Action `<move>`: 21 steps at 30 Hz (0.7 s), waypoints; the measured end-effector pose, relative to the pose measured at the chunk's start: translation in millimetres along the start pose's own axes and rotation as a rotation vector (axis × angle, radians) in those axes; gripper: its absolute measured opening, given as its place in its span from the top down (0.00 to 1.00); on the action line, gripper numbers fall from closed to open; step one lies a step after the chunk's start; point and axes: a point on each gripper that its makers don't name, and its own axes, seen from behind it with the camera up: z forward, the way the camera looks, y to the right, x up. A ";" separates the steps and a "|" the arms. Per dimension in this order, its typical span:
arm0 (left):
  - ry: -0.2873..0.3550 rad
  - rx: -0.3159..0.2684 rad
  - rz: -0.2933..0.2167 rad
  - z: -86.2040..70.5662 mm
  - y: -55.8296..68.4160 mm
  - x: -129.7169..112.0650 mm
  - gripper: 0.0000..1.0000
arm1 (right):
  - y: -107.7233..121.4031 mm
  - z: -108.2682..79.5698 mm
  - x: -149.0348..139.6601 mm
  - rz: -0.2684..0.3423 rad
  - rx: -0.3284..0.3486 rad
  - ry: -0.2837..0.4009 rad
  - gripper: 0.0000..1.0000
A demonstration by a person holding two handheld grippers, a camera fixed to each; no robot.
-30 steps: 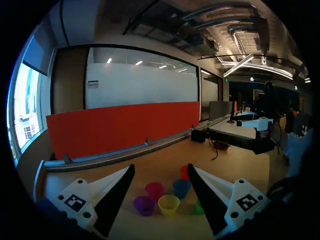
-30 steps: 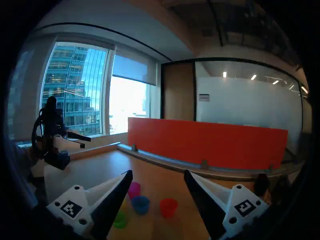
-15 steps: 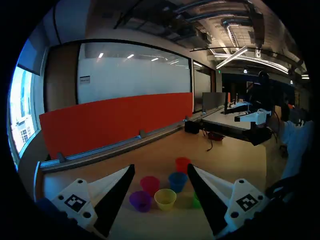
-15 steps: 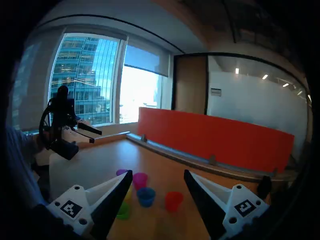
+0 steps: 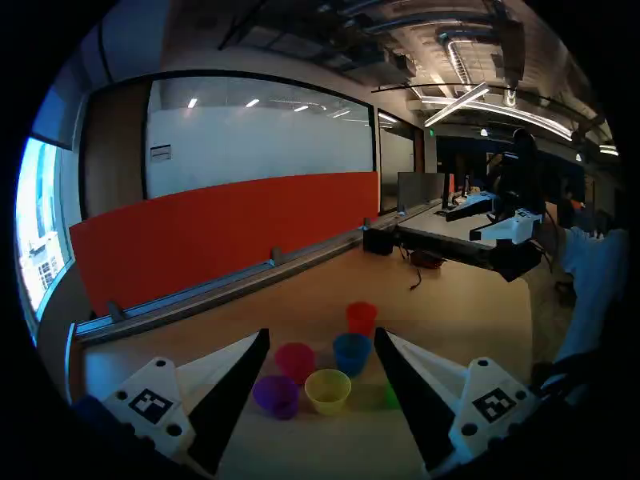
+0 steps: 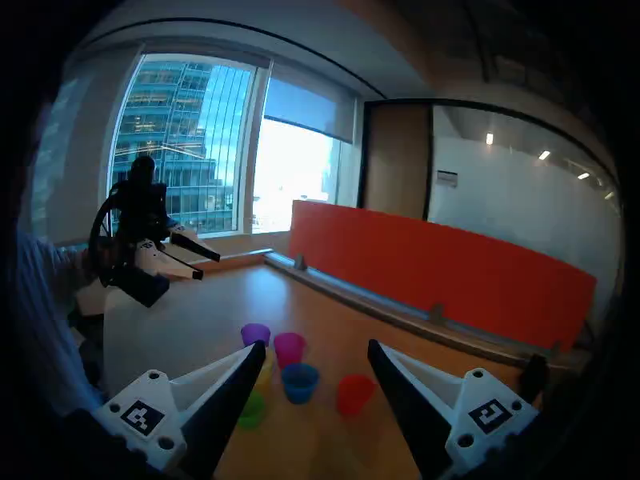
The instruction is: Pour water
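Cups, six small plastic ones, stand clustered on the light wooden table (image 5: 456,312), well short of its far edge, where a grey metal rail (image 5: 240,280) and an orange partition panel (image 5: 224,228) run.

Left gripper view: left gripper (image 5: 318,334) low over the table's near side, its two white-and-black fingers spread wide, nothing between them, cluster just beyond the tips.
- Red plastic cup (image 5: 362,318) farthest toward the rail.
- Blue plastic cup (image 5: 352,354) just in front of the red one; pink plastic cup (image 5: 294,362) beside the blue.
- Purple plastic cup (image 5: 277,396) and yellow plastic cup (image 5: 328,390) side by side in the nearest row.
- Green plastic cup (image 5: 390,394) half hidden behind the finger at this view's right.

All upright and close together; cannot tell whether they touch. Contents cannot be made out.

Toward the table's end at this view's right, right gripper (image 5: 458,228) held up above the surface by a person in a white sleeve (image 5: 588,272); its fingers stand apart, empty.

Right gripper view: this gripper's own fingers likewise wide apart, gripping nothing, the same cluster beyond the tips, yellow and green cups partly behind the finger at this view's left. Left gripper seen raised over the table's far corner, before a tall window (image 6: 192,168), fingers parted.
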 end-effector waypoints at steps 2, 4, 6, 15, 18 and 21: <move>-0.008 -0.005 0.003 3.3 0.4 -3.1 0.02 | -0.7 1.5 -3.7 -0.004 0.004 -0.011 0.01; -0.015 -0.010 0.006 6.5 0.1 -5.2 0.02 | -2.6 2.9 -7.5 -0.009 0.012 -0.020 0.01; -0.022 -0.014 0.008 9.7 -0.4 -7.2 0.02 | -4.7 4.3 -11.5 -0.016 0.020 -0.028 0.01; -0.049 -0.036 0.019 24.4 -0.4 -16.5 0.02 | -11.3 13.2 -29.0 -0.035 0.056 -0.058 0.01; -0.059 -0.044 0.027 28.7 0.4 -19.9 0.02 | -13.8 16.7 -32.9 -0.034 0.066 -0.063 0.01; -0.070 -0.052 0.034 33.9 1.5 -24.1 0.02 | -17.5 20.7 -38.2 -0.030 0.081 -0.067 0.01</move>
